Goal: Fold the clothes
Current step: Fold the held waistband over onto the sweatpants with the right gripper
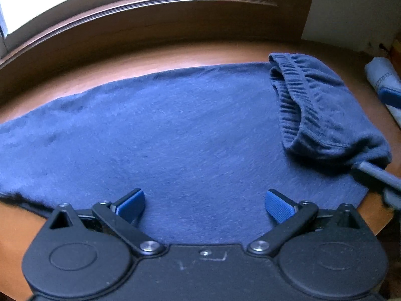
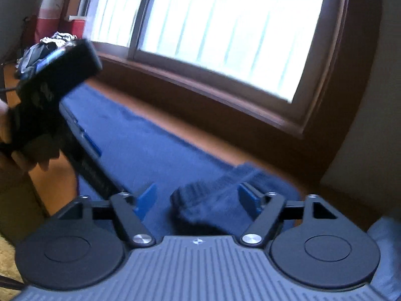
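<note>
On the wooden table (image 1: 225, 57) below the window (image 2: 225, 30), dark blue trousers (image 1: 163, 138) are spread flat, waistband (image 1: 295, 95) folded over. Both the left gripper (image 1: 205, 202) and right gripper (image 2: 198, 198) are held apart, clamping nothing.

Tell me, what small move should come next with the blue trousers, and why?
Probably lower the open left gripper onto the near edge of the trousers and pinch it. The waistband end is already folded over, the rest lies flat, and the right gripper is open and holds nothing.
</note>
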{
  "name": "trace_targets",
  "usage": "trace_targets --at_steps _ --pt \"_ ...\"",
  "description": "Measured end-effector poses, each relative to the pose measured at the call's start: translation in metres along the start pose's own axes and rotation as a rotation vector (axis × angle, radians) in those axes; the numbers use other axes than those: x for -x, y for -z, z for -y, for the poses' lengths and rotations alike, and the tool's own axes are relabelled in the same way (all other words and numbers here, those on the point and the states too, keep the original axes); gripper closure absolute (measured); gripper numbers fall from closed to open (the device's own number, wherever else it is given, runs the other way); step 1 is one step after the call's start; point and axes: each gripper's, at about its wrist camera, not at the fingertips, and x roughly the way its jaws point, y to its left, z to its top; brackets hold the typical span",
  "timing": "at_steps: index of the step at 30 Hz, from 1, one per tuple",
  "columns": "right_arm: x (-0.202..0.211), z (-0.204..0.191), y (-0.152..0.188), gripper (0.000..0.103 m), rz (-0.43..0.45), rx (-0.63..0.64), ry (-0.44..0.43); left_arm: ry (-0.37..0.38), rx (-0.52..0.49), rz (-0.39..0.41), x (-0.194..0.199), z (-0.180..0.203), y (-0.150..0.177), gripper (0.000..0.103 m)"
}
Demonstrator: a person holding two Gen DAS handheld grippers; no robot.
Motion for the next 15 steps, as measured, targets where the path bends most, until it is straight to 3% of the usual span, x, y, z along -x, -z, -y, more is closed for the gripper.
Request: trace_targets --at_steps 3,7,9,13,15 --pt "-0.011 0.002 -0.001 0.022 0.000 -0.037 -0.019 0.004 0.007 0.008 0.000 -0.004 0.002 0.000" --pt "-0.032 0.022 0.008 0.021 -0.047 -0.310 -0.120 -0.002 0.026 0.017 0.003 -0.011 0.001 0.000" --pt "-0.047 0.027 0.021 0.022 -0.123 -0.381 -0.148 -0.008 0.020 0.030 0.004 -0.012 -0.004 0.000" --pt "-0.027 0.032 0.018 0.024 -0.086 -0.440 -0.122 -0.028 -0.011 0.095 0.012 -0.008 -0.021 0.000" --pt "-0.006 0.042 0.020 0.018 -0.020 -0.524 -0.052 -0.027 -0.026 0.124 0.013 -0.003 -0.033 0.000"
